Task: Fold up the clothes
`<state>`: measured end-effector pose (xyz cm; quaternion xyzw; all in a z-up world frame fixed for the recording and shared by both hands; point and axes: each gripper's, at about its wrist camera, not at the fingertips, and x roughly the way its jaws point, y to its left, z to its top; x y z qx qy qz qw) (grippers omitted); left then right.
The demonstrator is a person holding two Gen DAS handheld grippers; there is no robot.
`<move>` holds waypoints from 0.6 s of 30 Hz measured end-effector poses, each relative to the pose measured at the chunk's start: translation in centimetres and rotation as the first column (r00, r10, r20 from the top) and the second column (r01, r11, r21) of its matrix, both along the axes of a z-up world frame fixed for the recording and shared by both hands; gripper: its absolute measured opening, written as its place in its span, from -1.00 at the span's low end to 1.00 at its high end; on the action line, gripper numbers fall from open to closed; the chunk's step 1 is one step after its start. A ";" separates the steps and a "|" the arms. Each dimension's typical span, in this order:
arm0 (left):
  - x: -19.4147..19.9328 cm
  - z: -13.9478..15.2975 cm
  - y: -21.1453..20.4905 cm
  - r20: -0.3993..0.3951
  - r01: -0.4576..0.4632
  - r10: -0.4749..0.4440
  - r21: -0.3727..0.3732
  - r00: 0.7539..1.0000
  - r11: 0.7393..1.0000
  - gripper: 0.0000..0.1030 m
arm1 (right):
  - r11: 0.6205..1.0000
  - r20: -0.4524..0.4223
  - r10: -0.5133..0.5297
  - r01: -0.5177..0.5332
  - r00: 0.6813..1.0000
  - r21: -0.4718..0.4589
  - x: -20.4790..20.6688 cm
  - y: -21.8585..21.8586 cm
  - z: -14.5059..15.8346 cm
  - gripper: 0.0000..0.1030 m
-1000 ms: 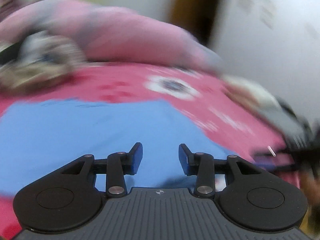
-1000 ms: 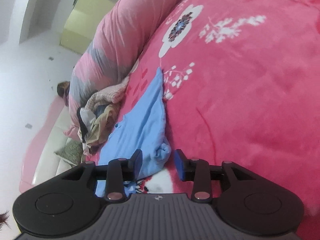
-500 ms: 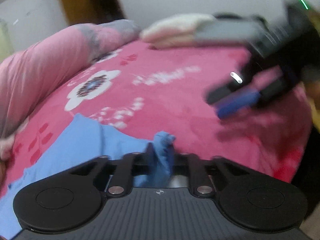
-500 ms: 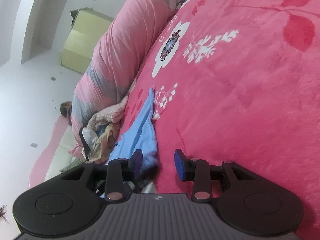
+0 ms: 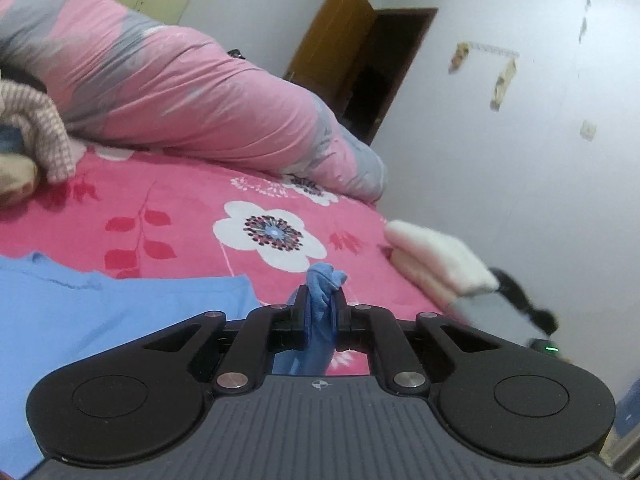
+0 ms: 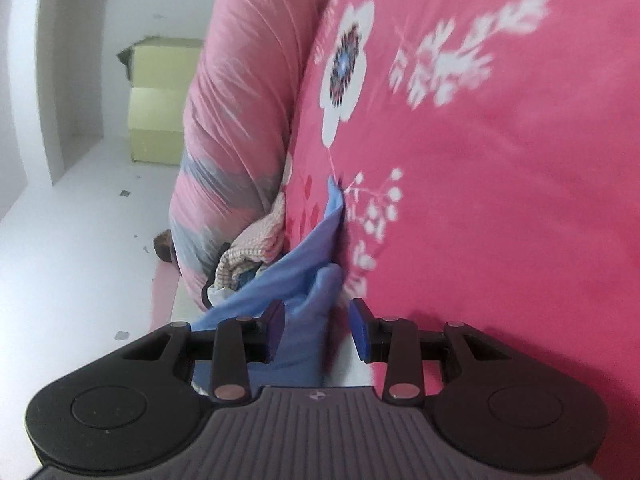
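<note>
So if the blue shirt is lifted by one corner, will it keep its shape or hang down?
Probably it hangs: the blue shirt bunches into a soft wad where the left gripper pinches it. It seems thin and light, lying flat with small creases on the bedspread. The plush surface may drag on it a little.

The left gripper (image 5: 320,314) is gripping a bunched corner of the blue shirt (image 5: 80,312), jaws closed on the fabric. The shirt is lying on the pink floral bed (image 5: 180,200). A rolled pink quilt (image 5: 180,100) is lying behind; folded clothes (image 5: 436,264) are sitting right.
</note>
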<state>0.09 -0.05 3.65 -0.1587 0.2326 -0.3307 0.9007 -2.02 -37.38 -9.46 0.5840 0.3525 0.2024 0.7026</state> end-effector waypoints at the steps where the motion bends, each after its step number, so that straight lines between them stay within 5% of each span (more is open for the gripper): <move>1: -0.3 0.1 0.3 0.004 -0.001 0.001 -0.012 1.000 1.000 -0.86 | 1.000 -0.017 0.023 -0.023 1.000 0.018 1.2 0.4 -0.1 -0.26; 7: -0.6 0.2 1.2 0.014 0.012 -0.011 -0.061 1.000 0.998 -0.86 | 0.991 -0.154 0.114 -0.102 0.982 0.084 6.7 3.7 -1.4 -0.26; 18: -1.6 -0.8 1.9 0.021 0.052 -0.050 -0.093 0.999 0.994 -0.86 | 0.971 -0.216 0.229 -0.208 0.949 0.116 9.9 6.7 -2.2 -0.36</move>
